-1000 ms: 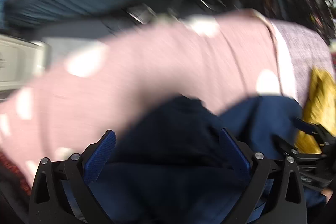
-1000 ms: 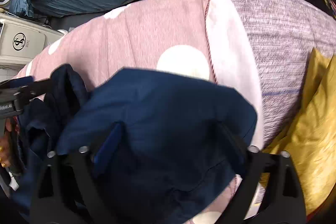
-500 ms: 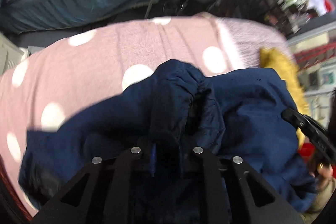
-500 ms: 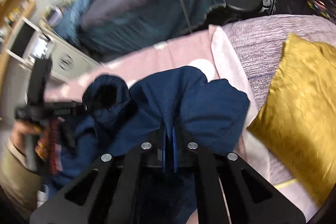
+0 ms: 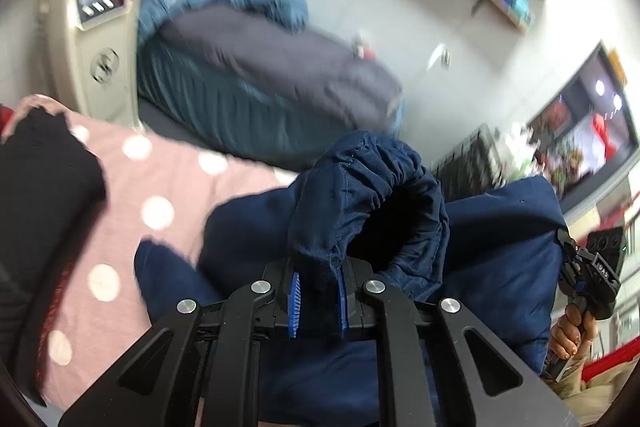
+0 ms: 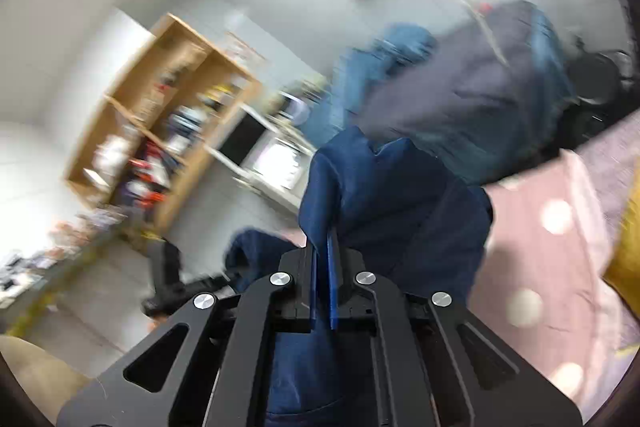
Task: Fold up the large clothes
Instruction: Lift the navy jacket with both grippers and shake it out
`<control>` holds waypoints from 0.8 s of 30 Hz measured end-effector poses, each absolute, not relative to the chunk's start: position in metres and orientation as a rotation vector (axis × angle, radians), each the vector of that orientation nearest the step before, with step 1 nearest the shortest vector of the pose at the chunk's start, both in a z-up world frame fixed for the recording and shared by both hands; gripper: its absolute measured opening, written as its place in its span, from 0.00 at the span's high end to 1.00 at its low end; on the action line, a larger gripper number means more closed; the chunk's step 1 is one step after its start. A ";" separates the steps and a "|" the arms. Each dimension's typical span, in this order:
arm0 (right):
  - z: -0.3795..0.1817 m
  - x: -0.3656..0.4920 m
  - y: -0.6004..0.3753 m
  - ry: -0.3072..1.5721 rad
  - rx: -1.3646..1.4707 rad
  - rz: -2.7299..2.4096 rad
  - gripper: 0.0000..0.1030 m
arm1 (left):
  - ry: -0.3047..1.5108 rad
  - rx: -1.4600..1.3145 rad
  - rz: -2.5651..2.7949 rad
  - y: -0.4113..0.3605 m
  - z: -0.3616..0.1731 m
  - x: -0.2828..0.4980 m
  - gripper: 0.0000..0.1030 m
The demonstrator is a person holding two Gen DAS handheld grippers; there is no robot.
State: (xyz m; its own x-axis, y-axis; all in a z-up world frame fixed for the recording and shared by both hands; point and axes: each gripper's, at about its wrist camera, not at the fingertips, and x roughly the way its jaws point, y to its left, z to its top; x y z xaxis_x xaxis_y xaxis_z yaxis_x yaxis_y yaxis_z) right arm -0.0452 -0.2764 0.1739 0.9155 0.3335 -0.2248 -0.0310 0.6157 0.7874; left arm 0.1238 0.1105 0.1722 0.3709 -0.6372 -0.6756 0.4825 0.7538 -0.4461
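Note:
A navy blue garment (image 5: 500, 259) with an elastic cuff (image 5: 360, 179) hangs between both grippers above a pink polka-dot bedspread (image 5: 160, 187). My left gripper (image 5: 318, 291) is shut on the fabric just below the cuff. My right gripper (image 6: 324, 267) is shut on another edge of the same garment (image 6: 400, 211), lifted high. In the left wrist view the right gripper (image 5: 592, 275) shows at the far right, in a hand. In the right wrist view the left gripper (image 6: 172, 287) shows low left, blurred.
A black garment (image 5: 44, 187) lies on the bedspread's left side. A blue and grey bedding pile (image 5: 256, 75) lies behind, beside a beige machine (image 5: 96, 39). A yellow pillow (image 6: 628, 259) sits at the right edge. Wooden shelves (image 6: 160, 131) stand against the wall.
Both grippers closed on the navy garment, then lifted it up off the bedspread. The views now tilt upward toward the walls and shelves.

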 end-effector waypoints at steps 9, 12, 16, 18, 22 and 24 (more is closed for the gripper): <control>0.212 -0.111 -0.341 0.173 0.884 0.108 0.95 | 0.618 -0.298 -0.633 0.194 0.276 0.076 0.88; 0.156 -0.124 -0.384 0.373 0.931 -0.278 0.94 | 0.647 -0.353 -0.526 0.214 0.257 0.092 0.88; 0.065 -0.143 -0.414 0.675 0.946 -0.715 0.91 | 0.791 -0.364 -0.333 0.224 0.185 0.138 0.88; 0.033 -0.146 -0.407 0.809 0.951 -0.801 0.86 | 0.915 -0.324 -0.258 0.214 0.133 0.157 0.88; 0.011 -0.117 -0.363 0.909 0.859 -0.717 0.27 | 1.056 -0.336 -0.254 0.191 0.071 0.166 0.88; 0.015 -0.081 -0.334 0.958 0.704 -0.627 0.27 | 1.097 -0.345 -0.265 0.178 0.050 0.166 0.88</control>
